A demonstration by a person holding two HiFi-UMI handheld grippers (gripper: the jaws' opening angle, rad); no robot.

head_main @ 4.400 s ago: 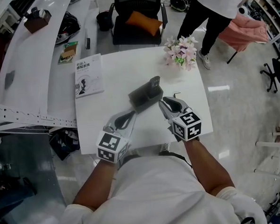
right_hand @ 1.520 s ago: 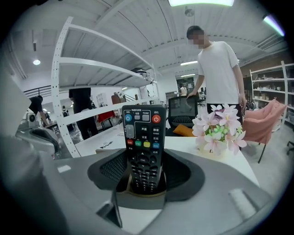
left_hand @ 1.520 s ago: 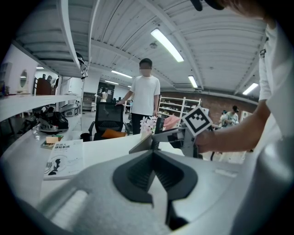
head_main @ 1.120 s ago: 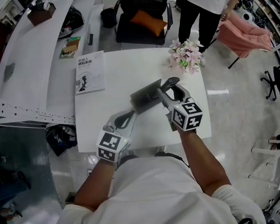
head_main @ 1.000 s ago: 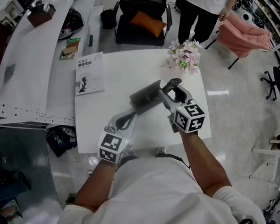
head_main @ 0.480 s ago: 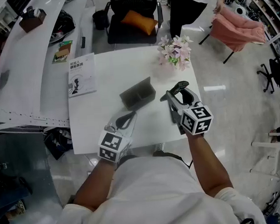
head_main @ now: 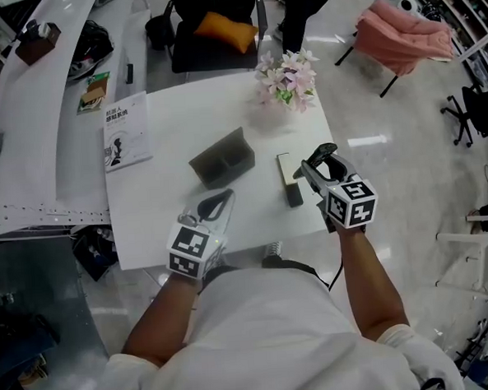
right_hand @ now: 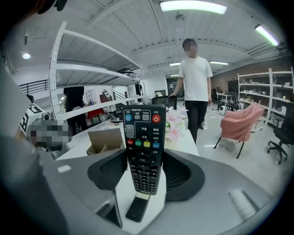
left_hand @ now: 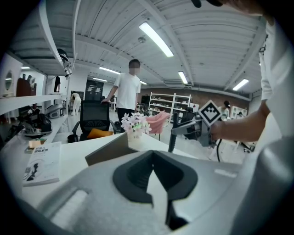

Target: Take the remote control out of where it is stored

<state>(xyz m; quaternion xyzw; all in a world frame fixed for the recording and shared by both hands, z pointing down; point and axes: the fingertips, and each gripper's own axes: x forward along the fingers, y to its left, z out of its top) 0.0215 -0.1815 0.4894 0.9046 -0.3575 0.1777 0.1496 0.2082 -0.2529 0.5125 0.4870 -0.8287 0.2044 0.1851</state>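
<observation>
Left tongs (left_hand: 151,160): closed, empty, low over the near part of the table (head_main: 174,128). Right tongs (right_hand: 143,160): clamped on the sides of the remote (right_hand: 142,147), which stands upright with its buttons toward the tongs, over the table just right of the grey holder (head_main: 221,157) and clear of it. Beyond: flowers (head_main: 284,76) at the far edge, book (head_main: 125,131) at far left.

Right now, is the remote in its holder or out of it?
Out. The remote is clamped between the jaws of the right gripper, apart from the grey holder.
</observation>
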